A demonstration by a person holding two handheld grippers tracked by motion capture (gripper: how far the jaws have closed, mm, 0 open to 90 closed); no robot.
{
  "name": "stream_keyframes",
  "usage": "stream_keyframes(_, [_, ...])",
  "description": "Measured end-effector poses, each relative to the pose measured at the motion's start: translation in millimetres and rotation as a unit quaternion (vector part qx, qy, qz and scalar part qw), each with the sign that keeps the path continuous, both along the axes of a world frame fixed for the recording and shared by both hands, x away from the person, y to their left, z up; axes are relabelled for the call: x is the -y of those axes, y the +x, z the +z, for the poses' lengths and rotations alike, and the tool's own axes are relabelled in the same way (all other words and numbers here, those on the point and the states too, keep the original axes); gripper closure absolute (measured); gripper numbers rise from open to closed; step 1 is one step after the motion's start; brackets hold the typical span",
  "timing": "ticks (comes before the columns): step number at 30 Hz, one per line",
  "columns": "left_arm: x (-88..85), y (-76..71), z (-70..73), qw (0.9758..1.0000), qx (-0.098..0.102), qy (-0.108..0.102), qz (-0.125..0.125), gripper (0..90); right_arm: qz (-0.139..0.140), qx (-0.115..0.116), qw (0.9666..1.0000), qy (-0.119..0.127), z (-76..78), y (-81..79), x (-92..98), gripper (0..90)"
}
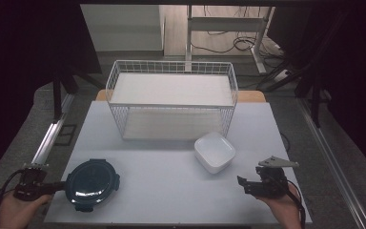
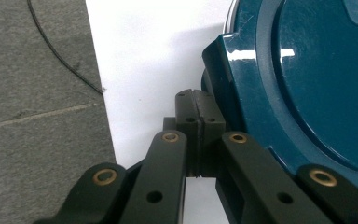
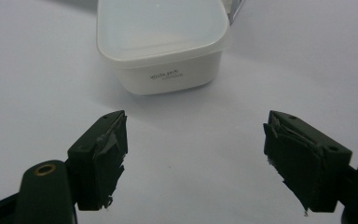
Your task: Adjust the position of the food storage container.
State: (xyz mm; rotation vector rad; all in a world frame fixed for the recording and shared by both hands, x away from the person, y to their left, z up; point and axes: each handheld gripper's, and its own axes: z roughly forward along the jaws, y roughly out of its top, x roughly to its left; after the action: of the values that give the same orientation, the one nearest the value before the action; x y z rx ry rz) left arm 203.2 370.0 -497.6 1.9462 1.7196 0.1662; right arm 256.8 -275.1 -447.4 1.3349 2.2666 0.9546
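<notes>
Nearest the high camera, at the bottom edge, are the person's two hands, each with a gripper, at the near corners of the white table point(image 1: 171, 191).

The largest thing on the table is the white wire basket point(image 1: 171, 98), standing at the far side, well apart from both grippers.

Next in size is the round dark teal container point(image 1: 91, 184) with its clip-on lid, lying flat at the near left corner of the table. The left gripper point(image 1: 58, 187) reaches in from the left, level with the tabletop, and its tips meet the container's left rim. In the left gripper view the two fingertips point(image 2: 189, 116) are pressed together with only a thin seam between them. They lie just beside a clip tab on the rim of the teal container point(image 2: 307, 79); whether a thin edge of that tab is pinched between them I cannot tell.

Smaller is the square white box point(image 1: 214, 151), sitting just in front of the basket's right end. The right gripper point(image 1: 246, 185) rests near the table's near right corner, pointing toward that box and apart from it. In the right gripper view its fingers point(image 3: 100, 154) are spread wide over bare tabletop, the white box point(image 3: 163, 42) lying ahead of the gap between them, touching neither.
</notes>
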Motion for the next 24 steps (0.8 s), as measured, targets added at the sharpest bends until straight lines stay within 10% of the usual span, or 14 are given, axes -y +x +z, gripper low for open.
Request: stream_keyframes(24, [33.3, 10.3, -0.9, 0.9989, -0.010, -0.027, -0.037, 90.0, 0.000, 0.000, 1.0000, -0.003, -0.4, 1.0, 1.0, 21.6])
